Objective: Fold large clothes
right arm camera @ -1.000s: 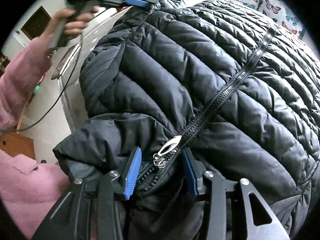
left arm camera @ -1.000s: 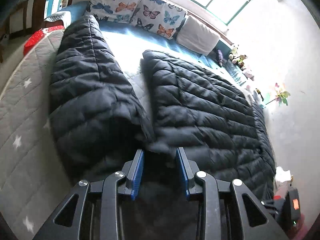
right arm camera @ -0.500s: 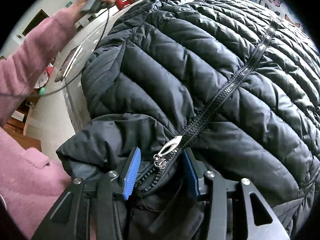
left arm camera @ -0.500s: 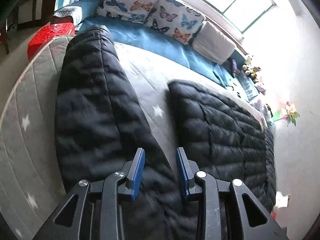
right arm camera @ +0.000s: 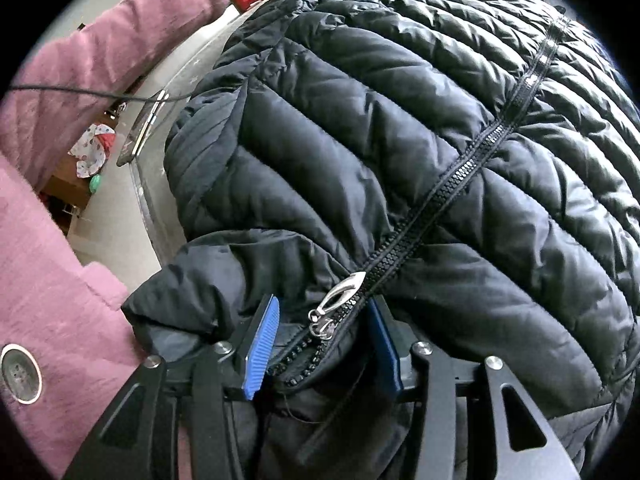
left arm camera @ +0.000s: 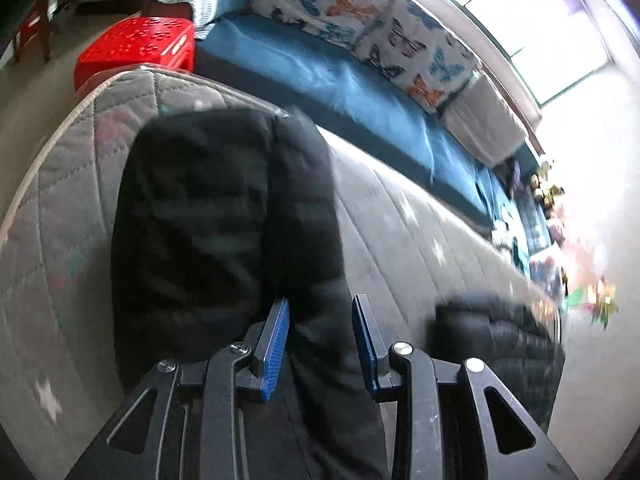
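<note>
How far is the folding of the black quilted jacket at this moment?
Early stage. Done: the black quilted puffer jacket lies zipped on the grey quilted mattress. In hand: the left gripper holds a sleeve stretched over the mattress; the right gripper straddles the collar by the silver zipper pull, and its jaws are opening. Left: no fold across the body is visible yet.

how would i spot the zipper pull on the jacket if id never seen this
Start at the black puffer jacket spread over the bed. Follow its dark zipper track down toward the collar, between the right gripper pads. The zipper pull is the only shiny silver piece, a teardrop loop.
</note>
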Demonstrator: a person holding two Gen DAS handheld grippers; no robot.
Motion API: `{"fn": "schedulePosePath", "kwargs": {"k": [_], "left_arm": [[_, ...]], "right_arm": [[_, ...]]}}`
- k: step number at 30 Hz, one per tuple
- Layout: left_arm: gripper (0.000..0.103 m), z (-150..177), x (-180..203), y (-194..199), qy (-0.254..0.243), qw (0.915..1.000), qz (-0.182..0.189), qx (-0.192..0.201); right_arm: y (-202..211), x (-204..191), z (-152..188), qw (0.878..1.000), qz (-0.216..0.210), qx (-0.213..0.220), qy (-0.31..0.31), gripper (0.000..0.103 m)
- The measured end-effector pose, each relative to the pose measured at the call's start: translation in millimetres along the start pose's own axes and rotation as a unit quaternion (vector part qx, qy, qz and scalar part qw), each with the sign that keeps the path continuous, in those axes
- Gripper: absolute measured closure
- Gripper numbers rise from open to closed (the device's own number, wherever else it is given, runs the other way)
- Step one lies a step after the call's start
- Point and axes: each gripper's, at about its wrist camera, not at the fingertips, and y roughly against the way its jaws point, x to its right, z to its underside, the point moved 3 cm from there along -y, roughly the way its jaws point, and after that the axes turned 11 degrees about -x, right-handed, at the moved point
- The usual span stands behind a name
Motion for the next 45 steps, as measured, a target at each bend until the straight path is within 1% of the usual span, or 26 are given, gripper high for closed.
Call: {"fn": "schedulePosePath", "kwargs": {"k": [3, 6, 8, 10, 13, 14, 15, 16, 17, 19, 21, 22, 24, 28, 29, 30, 31, 32, 33, 34, 35, 36, 37, 40, 43, 45], "left_arm": [[0.068, -21, -11, -2, 0.016, 0.9998, 0.006, 0.012], [0.068, -37, -16, -6, 0.024, 0.9995, -0.007, 0.021], [0.068, -40, -12, -1, 0.028, 0.9992, -0.017, 0.023], [0.067, -38, -7, 16, 0.013, 0.9994, -0.008, 0.031], [0.067, -23, -4, 51, 0.007, 0.9990, 0.003, 0.044], [0.065, -17, -7, 65, 0.008, 0.9986, 0.006, 0.052], [0.051, -10, -12, 79, 0.009, 0.9981, 0.003, 0.061], [0.030, -3, -17, 91, 0.013, 0.9976, -0.006, 0.067], [0.022, 6, -25, 104, 0.024, 0.9964, -0.018, 0.079], [0.020, 19, -40, 117, 0.038, 0.9943, -0.021, 0.098], [0.020, 35, -53, 120, 0.048, 0.9945, 0.000, 0.092], [0.020, 43, -61, 116, 0.057, 0.9947, 0.014, 0.085], [0.020, 55, -72, 106, 0.071, 0.9946, 0.025, 0.071], [0.022, 80, -83, 75, 0.074, 0.9947, 0.055, 0.045], [0.024, 85, -85, 65, 0.076, 0.9949, 0.057, 0.036], [0.028, 88, -85, 57, 0.077, 0.9947, 0.062, 0.030], [0.029, 91, -85, 53, 0.076, 0.9946, 0.062, 0.035], [0.035, 94, -83, 52, 0.070, 0.9944, 0.063, 0.048], [0.057, 95, -81, 51, 0.064, 0.9939, 0.076, 0.049], [0.069, 97, -80, 47, 0.066, 0.9929, 0.089, 0.042], [0.082, 100, -78, 46, 0.071, 0.9922, 0.091, 0.047], [0.089, 101, -76, 47, 0.073, 0.9916, 0.091, 0.056], [0.093, 105, -71, 53, 0.072, 0.9906, 0.092, 0.072], [0.095, 116, -51, 78, 0.055, 0.9881, 0.094, 0.109], [0.095, 136, -10, 119, 0.012, 0.9863, 0.069, 0.149], [0.095, 151, 21, 146, -0.019, 0.9826, 0.059, 0.175]], "right_arm": [[0, 2, 0, 1.000, -0.005, 0.000, -0.002, 0.052], [0, 4, -1, 1.000, -0.009, -0.002, -0.005, 0.052], [1, 5, -1, 1.000, -0.010, -0.003, -0.006, 0.052], [1, 6, -2, 1.000, -0.006, -0.003, -0.004, 0.052], [1, 3, -1, 1.000, 0.005, -0.001, 0.003, 0.051], [1, 1, 0, 1.000, 0.007, 0.000, 0.005, 0.050], [0, -1, 0, 1.000, 0.011, 0.000, 0.006, 0.050], [0, -2, 1, 1.000, 0.014, 0.000, 0.008, 0.050], [-1, -3, 1, 1.000, 0.017, -0.001, 0.010, 0.050], [-1, -6, 1, 1.000, 0.022, -0.001, 0.012, 0.049], [-3, -11, 2, 1.000, 0.025, 0.001, 0.014, 0.045], [-4, -14, 3, 0.999, 0.029, 0.001, 0.015, 0.043], [-5, -21, 4, 0.999, 0.039, 0.001, 0.020, 0.041], [-10, -30, 5, 0.998, 0.052, 0.000, 0.028, 0.037], [-10, -31, 5, 0.998, 0.052, 0.000, 0.027, 0.037], [-11, -32, 5, 0.998, 0.051, 0.000, 0.026, 0.037], [-11, -33, 5, 0.998, 0.051, 0.000, 0.025, 0.037], [-11, -32, 3, 0.998, 0.052, -0.001, 0.024, 0.037], [-12, -33, 3, 0.998, 0.054, -0.002, 0.024, 0.037], [-12, -34, 2, 0.998, 0.056, -0.002, 0.023, 0.037], [-12, -34, 2, 0.998, 0.058, -0.002, 0.022, 0.037], [-12, -34, 0, 0.998, 0.058, -0.001, 0.019, 0.037], [-11, -34, -1, 0.998, 0.057, 0.002, 0.015, 0.037], [0, -33, 3, 0.998, 0.054, 0.028, 0.011, 0.037], [16, -32, 8, 0.996, 0.070, 0.063, 0.002, 0.037], [29, -29, 14, 0.993, 0.077, 0.090, -0.008, 0.037]]}}
